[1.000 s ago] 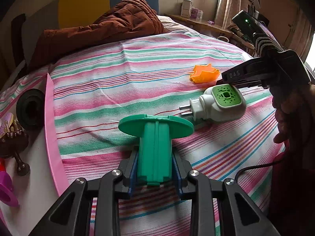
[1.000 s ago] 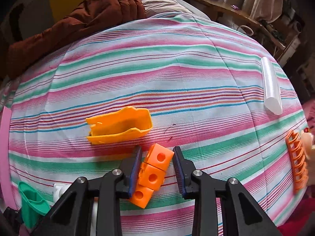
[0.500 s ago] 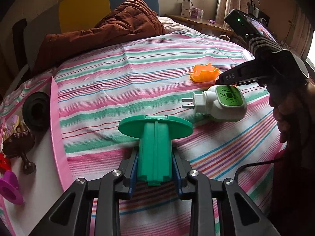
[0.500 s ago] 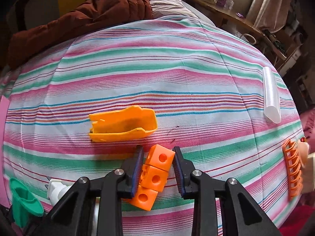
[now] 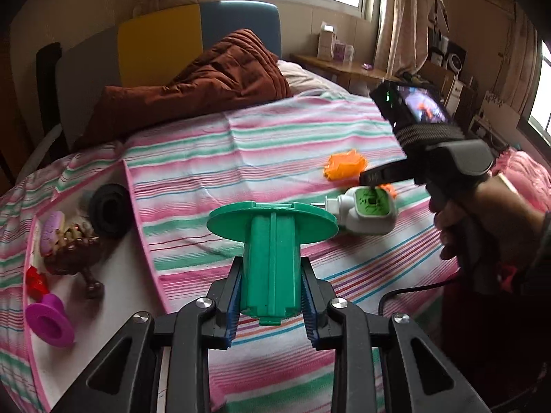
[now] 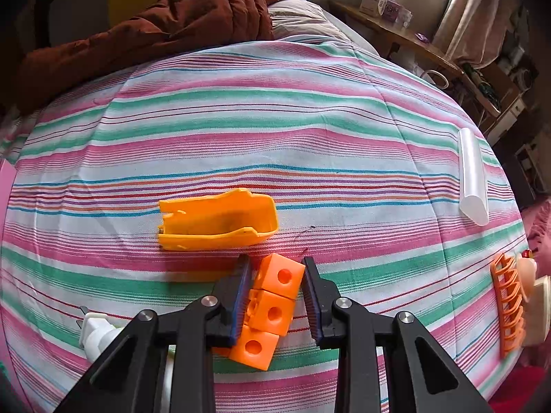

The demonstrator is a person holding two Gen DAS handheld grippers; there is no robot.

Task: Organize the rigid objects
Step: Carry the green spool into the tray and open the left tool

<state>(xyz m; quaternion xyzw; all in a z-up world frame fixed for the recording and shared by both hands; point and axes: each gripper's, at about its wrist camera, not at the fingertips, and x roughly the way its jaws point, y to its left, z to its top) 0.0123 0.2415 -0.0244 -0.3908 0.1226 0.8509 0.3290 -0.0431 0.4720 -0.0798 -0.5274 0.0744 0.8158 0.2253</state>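
Legible writing: none; lettering on the right gripper's (image 5: 378,175) side is blurred.

Left gripper (image 5: 272,296): jaws clamped on a green plastic spool piece (image 5: 272,241), flat round flange on a ribbed square stem, held above the striped bedsheet (image 5: 241,158).

Right gripper (image 6: 275,296): jaws closed on a string of orange cubes (image 6: 272,306), each with a round hole, resting on the sheet.

Left view only: white tray with pink rim (image 5: 144,227) holding a black rubber ring (image 5: 108,211) and a purple flanged piece (image 5: 48,320); white-and-green plug-in unit (image 5: 368,211).

Right view only: orange open scoop-like shell (image 6: 217,220), translucent tube (image 6: 473,179), orange lattice clip (image 6: 508,303).
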